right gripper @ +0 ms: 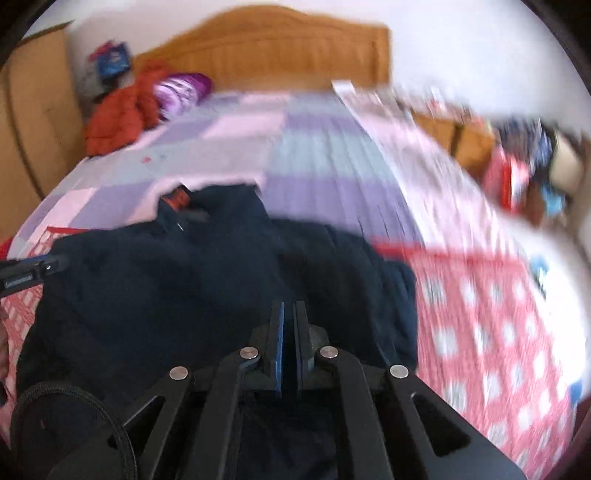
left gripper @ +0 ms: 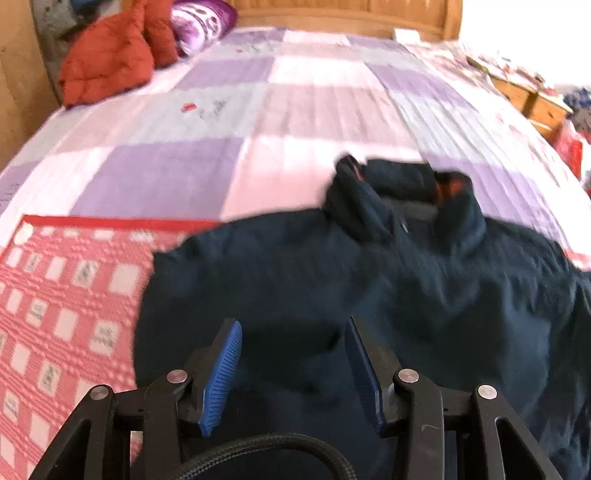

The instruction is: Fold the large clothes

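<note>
A dark navy jacket [left gripper: 369, 280] with an orange-lined collar [left gripper: 454, 188] lies on the bed, collar pointing toward the headboard. It also shows in the right wrist view [right gripper: 192, 280]. My left gripper [left gripper: 293, 328] is open, its blue pads apart just above the jacket's near part. My right gripper [right gripper: 289, 306] is shut, its blue pads nearly together above the jacket; no cloth shows between them. The left gripper's tip [right gripper: 33, 269] shows at the left edge of the right wrist view. Both views are motion-blurred.
The bed has a purple and pink checked cover [left gripper: 258, 122] and a red and white patterned blanket [left gripper: 62, 295] under the jacket. A red padded jacket [left gripper: 110, 55] and purple pillow [left gripper: 203, 22] lie near the wooden headboard [right gripper: 277, 51]. Wooden drawers with clutter [right gripper: 517, 166] stand to the right.
</note>
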Tool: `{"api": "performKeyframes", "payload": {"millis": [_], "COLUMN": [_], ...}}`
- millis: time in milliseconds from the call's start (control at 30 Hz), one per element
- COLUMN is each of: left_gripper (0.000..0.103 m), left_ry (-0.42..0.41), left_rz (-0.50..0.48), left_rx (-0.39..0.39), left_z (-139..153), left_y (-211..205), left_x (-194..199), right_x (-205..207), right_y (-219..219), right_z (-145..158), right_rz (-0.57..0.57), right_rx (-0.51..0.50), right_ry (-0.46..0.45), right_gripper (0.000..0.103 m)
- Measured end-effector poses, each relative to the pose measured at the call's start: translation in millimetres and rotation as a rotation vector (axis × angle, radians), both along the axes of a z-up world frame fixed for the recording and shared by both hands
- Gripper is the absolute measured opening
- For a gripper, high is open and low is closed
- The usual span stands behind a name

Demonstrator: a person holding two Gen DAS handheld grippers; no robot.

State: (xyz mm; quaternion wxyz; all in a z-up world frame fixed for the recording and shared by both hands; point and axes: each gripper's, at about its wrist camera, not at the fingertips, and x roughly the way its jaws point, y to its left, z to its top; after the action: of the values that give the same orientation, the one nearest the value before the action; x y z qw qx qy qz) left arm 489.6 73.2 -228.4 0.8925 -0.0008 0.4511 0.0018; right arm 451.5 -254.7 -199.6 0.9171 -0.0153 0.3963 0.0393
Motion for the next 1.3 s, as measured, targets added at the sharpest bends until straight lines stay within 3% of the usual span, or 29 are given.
{"api": "performKeyframes", "payload": {"millis": [67, 133, 167, 233, 300, 433, 533, 667, 767, 867, 1000, 1133, 1233, 1300], "left_gripper": [0.051, 0.066, 0.08, 0.091, 0.103, 0.103, 0.103, 0.103, 0.103, 0.103, 0.103, 0.103, 0.103, 0.103], "left_ry": [0.033, 0.092, 0.105, 0.106, 0.102, 0.124, 0.108, 0.073, 0.14, 0.195, 0.211, 0.113, 0.104, 0.147], "left_rz": [0.036, 0.062, 0.06, 0.052, 0.056, 0.055, 0.047, 0.036, 0.048, 0.054, 0.04, -0.019, -0.062, -0.049], "left_rx": [0.03, 0.06, 0.07, 0.106, 0.12, 0.08, 0.085, 0.112, 0.001, -0.07, -0.019, 0.048, 0.095, 0.04], "left_z": [-9.8, -32.1, -40.9, -57.1, -63.8, -66.0, -52.7, -49.6, -73.4, -89.3, -69.3, -39.3, -46.1, -65.2], "left_y": [6.0, 13.3, 14.9, 16.4, 20.3, 28.6, 32.0, 39.6, 54.9, 63.7, 58.8, 50.1, 43.9, 52.2], "left_x": [13.2, 26.7, 29.6, 33.9, 34.3, 38.7, 34.9, 29.6, 37.4, 45.1, 42.7, 11.4, -5.3, -3.6], "right_x": [19.3, 43.9, 54.1, 58.2, 55.3, 56.3, 51.6, 35.2, 31.8, 40.6, 46.6, 18.4, 1.3, -0.4], "right_y": [10.3, -0.6, -15.2, -19.1, -12.8, -20.4, -13.8, -17.1, -18.0, -26.2, -33.1, -39.7, -41.4, -47.4], "right_z": [-1.0, -24.5, -46.6, -62.1, -65.5, -69.2, -57.1, -39.8, -62.3, -72.2, -68.3, -39.5, -47.1, -63.0], "right_rz": [-0.004, -0.085, -0.101, -0.065, -0.022, -0.03, -0.009, -0.036, 0.013, 0.005, 0.02, -0.022, -0.021, -0.027], "right_rx": [-0.049, -0.1, -0.056, -0.019, -0.101, -0.047, -0.08, -0.071, -0.061, 0.019, 0.052, 0.021, -0.023, 0.012], "right_ry": [0.013, 0.125, 0.206, 0.207, 0.171, 0.182, 0.199, 0.13, 0.167, 0.173, 0.198, 0.129, 0.164, 0.193], "right_gripper": [0.008, 0.009, 0.008, 0.003, 0.003, 0.004, 0.005, 0.01, 0.01, 0.009, 0.009, 0.01, 0.01, 0.01]}}
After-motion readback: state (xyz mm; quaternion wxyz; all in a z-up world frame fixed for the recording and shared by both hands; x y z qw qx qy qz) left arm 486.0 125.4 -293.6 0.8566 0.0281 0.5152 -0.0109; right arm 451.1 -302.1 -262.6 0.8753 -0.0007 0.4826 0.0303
